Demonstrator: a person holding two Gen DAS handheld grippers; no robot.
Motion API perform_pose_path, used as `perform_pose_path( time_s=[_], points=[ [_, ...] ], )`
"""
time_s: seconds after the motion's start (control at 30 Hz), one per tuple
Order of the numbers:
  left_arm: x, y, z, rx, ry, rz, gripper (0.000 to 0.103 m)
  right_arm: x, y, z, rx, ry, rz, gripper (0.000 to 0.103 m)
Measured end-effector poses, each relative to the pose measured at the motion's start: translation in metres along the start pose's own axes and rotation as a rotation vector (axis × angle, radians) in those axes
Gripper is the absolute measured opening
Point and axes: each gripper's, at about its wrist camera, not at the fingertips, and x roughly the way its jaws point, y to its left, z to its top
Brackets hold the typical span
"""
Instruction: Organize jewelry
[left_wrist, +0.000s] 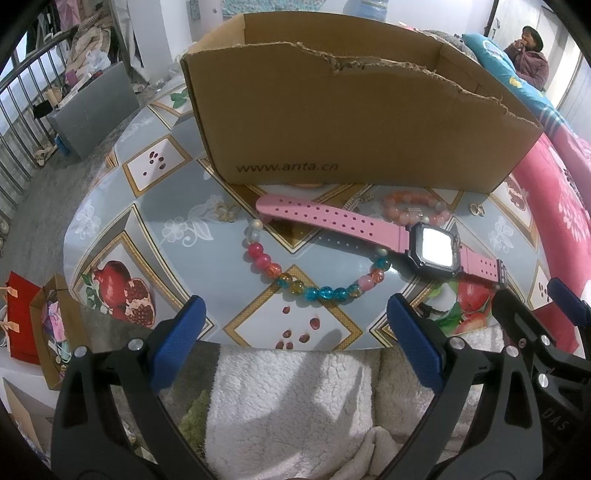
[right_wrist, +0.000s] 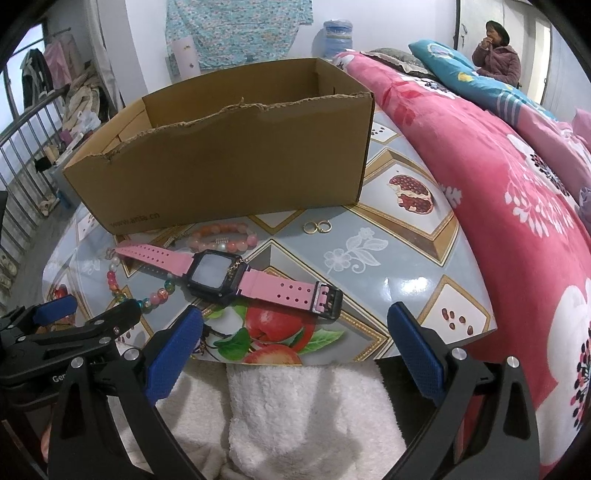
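A pink-strapped watch (left_wrist: 432, 249) (right_wrist: 216, 274) lies flat on the table in front of a brown cardboard box (left_wrist: 351, 122) (right_wrist: 229, 166). A multicoloured bead bracelet (left_wrist: 314, 291) (right_wrist: 159, 295) lies partly under the watch. A peach bead bracelet (left_wrist: 417, 212) (right_wrist: 221, 236) sits near the box. Two small gold rings (left_wrist: 477, 209) (right_wrist: 317, 226) lie to the right. My left gripper (left_wrist: 295, 317) is open and empty at the near table edge, short of the bead bracelet. My right gripper (right_wrist: 295, 332) is open and empty, just short of the watch buckle.
The small table (right_wrist: 406, 266) wears a glossy fruit-patterned cover. A pink floral quilt (right_wrist: 517, 184) on a bed borders its right side. A white fleece (left_wrist: 295, 406) lies below the near edge. Bags (left_wrist: 37, 325) stand on the floor at left. A person (right_wrist: 496, 55) sits far back.
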Motion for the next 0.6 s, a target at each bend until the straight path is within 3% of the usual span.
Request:
perform_pose_path(
  time_s=[0.6],
  points=[
    [-0.0003, 0.0004, 0.0005, -0.002, -0.002, -0.001, 0.095, -0.0011, -0.0024, 0.0006, 0.002, 0.004, 0.007, 0.098]
  ],
)
